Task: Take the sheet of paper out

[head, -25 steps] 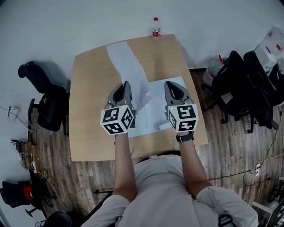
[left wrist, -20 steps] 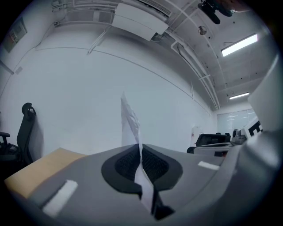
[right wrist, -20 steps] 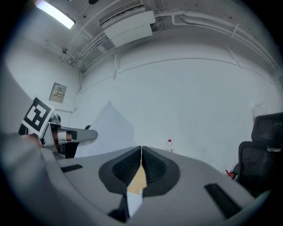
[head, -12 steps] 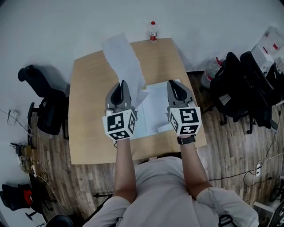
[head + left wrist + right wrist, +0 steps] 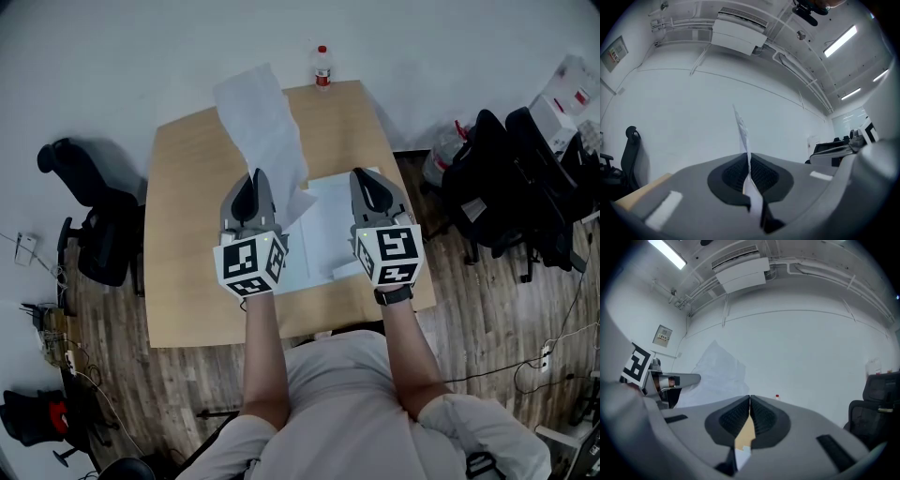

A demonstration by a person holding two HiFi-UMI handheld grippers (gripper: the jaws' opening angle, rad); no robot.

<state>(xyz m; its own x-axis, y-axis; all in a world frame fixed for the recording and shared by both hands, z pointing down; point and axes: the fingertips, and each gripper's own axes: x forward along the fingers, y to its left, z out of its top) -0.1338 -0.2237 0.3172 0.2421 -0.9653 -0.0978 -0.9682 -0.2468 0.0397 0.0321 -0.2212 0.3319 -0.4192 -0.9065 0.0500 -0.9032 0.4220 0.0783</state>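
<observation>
My left gripper (image 5: 254, 176) is shut on a white sheet of paper (image 5: 262, 117). The sheet slants up and away from the jaws, and its far end hangs over the table's back edge. In the left gripper view the paper (image 5: 740, 129) stands edge-on, pinched between the pads of the gripper (image 5: 748, 159). A pale folder (image 5: 323, 230) lies flat on the wooden table (image 5: 192, 206) between and below both grippers. My right gripper (image 5: 364, 176) hovers over the folder's right part, and its jaws (image 5: 750, 398) meet with nothing between them. The lifted sheet (image 5: 717, 376) shows to its left.
A small bottle with a red cap (image 5: 322, 66) stands at the table's far edge. A black office chair (image 5: 94, 216) is left of the table, and several dark chairs with bags (image 5: 525, 178) stand to the right. Wood floor surrounds the table.
Both grippers have risen a little. The sheet came up with the left gripper, so its far end now reaches past the table's back edge. Little moved in the last half second.
</observation>
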